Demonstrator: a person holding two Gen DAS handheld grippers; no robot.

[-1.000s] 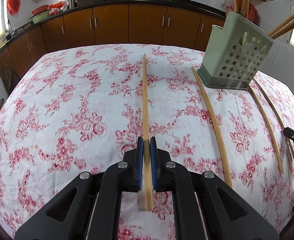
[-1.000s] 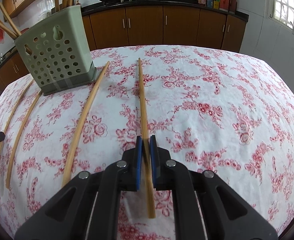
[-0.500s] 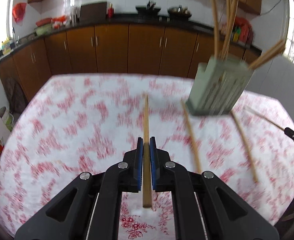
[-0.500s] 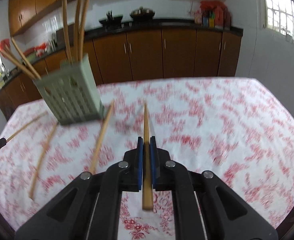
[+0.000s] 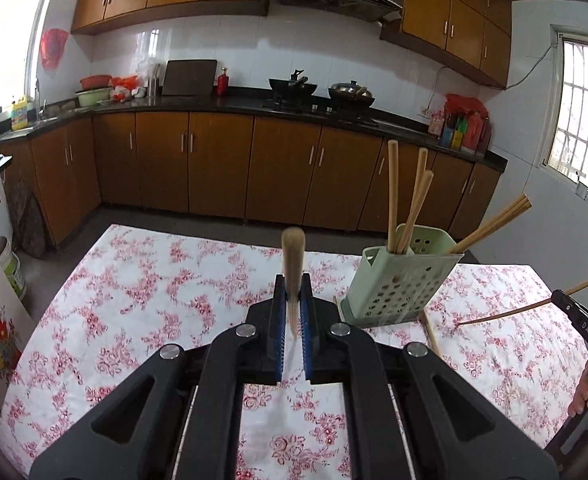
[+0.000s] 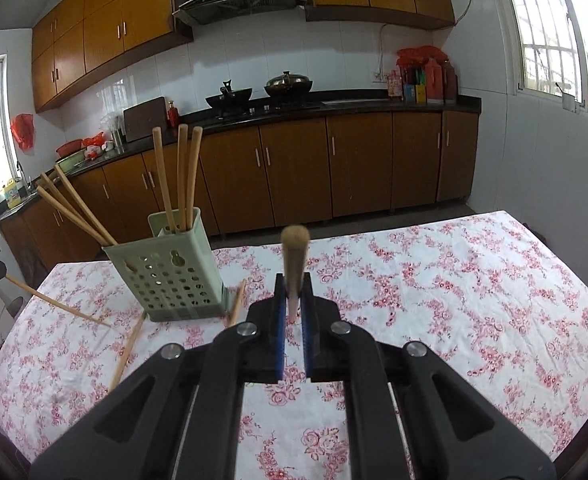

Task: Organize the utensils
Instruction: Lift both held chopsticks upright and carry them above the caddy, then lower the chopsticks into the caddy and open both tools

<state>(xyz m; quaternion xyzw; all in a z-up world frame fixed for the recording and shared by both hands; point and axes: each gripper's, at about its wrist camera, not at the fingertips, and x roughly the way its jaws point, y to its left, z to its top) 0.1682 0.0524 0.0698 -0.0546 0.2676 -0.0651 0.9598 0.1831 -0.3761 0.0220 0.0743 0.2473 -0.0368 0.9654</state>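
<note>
Above the counter (image 5: 141,304), both grippers mid-carry: left gripper (image 5: 293,312) and right gripper (image 6: 293,308) each pinching one chopstick (image 5: 293,264) (image 6: 294,256) between fingers. Next, probably: tilt tip down, aim into holder (image 5: 404,284) (image 6: 165,276), then release.

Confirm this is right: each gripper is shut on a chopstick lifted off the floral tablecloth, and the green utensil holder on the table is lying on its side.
Not quite. The green utensil holder stands upright on the tablecloth, chopsticks sticking up out of it, as the right wrist view shows. The rest holds: the left gripper and right gripper are each shut on a chopstick lifted off the cloth.
</note>
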